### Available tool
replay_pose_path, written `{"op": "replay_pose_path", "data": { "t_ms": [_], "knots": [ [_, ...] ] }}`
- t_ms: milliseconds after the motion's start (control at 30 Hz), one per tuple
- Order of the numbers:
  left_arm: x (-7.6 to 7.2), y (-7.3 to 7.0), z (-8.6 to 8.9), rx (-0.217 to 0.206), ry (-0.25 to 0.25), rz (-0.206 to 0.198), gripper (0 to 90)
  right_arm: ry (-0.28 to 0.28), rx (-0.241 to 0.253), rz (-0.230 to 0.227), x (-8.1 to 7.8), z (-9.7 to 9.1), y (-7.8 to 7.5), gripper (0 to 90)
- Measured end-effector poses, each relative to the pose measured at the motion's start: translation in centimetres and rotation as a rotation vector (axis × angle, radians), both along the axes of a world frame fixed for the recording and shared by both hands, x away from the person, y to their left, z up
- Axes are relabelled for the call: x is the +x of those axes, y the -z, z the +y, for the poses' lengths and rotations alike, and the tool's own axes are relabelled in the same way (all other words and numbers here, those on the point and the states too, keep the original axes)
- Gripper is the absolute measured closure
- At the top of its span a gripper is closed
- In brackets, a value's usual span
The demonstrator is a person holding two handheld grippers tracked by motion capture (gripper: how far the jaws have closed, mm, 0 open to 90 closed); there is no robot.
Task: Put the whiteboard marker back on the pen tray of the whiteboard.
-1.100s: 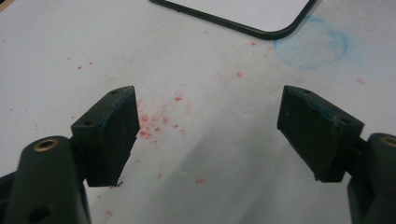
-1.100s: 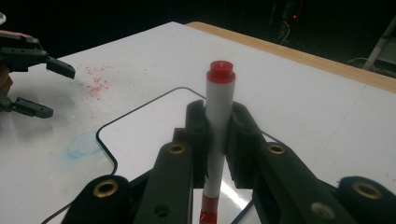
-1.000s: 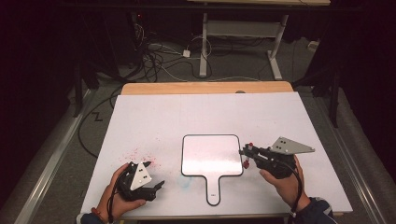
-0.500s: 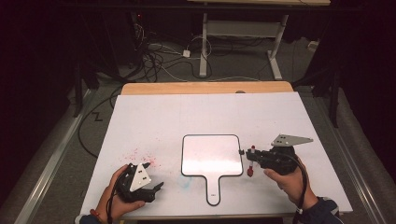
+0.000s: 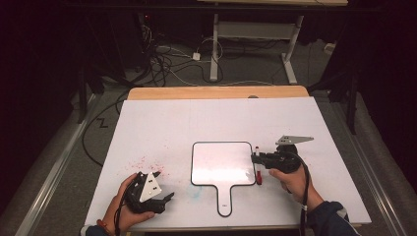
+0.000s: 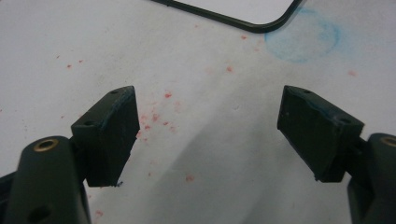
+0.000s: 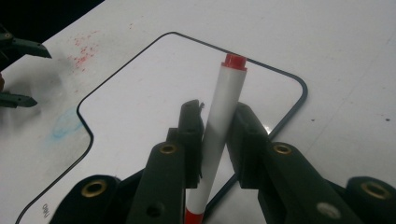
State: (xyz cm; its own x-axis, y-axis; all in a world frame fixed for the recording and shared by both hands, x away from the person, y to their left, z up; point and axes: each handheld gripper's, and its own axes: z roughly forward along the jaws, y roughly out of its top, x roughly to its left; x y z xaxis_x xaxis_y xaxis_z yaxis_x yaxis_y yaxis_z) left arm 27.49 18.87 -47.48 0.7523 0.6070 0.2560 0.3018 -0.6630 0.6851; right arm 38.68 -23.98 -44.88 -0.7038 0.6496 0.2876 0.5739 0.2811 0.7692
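Right gripper [image 5: 255,158] holds a red marker [image 5: 257,167] at the right edge of the board [image 5: 219,164].

Its fingers [image 7: 190,128] are closed on the marker's white barrel about midway. In the right gripper view the long axis runs up between them, with the red end [image 7: 234,61] out over the board's corner; in the high view the marker lies alongside the board's right rim, red at both ends. The board is white with a thin dark rim, its handle toward the person, and looks blank. The left gripper [image 5: 162,196] rests on the counter [image 5: 196,118] well left of the board, fingers [image 6: 114,133] wide apart and holding nothing, above faint red specks [image 6: 156,116]. The right hand [image 5: 290,179] is much the nearer to the board, so any writing would likely fall to it, the tip swinging leftward onto the white face.
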Motion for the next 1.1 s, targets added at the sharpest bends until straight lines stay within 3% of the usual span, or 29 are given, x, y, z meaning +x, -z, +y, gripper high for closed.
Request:
{"op": "replay_pose_path", "data": {
  "t_ms": [133, 500, 700, 867, 1100],
  "knots": [
    [-0.1, 0.0, -0.1, 0.004, 0.003, 0.001, 20.1, 0.027, -0.017, 0.025, 1.0, 0.5, 1.0, 73.3],
    [-0.1, 0.1, -0.2, 0.012, 0.006, 0.008, 20.1, 0.109, -0.154, -0.044, 1.3, 1.5, 2.1, 63.5],
    [0.0, 0.2, -0.3, 0.016, 0.007, 0.010, 20.1, 0.124, -0.194, -0.063, 1.5, 1.5, 2.3, 57.4],
    [0.0, 0.2, -0.2, 0.015, 0.005, 0.011, 20.2, 0.125, -0.228, -0.118, 1.4, 1.5, 1.9, 64.0],
    [-0.1, 0.2, -0.3, 0.017, 0.010, 0.010, 20.1, 0.124, -0.300, -0.170, 1.9, 2.0, 2.1, 63.5]
  ]
}}
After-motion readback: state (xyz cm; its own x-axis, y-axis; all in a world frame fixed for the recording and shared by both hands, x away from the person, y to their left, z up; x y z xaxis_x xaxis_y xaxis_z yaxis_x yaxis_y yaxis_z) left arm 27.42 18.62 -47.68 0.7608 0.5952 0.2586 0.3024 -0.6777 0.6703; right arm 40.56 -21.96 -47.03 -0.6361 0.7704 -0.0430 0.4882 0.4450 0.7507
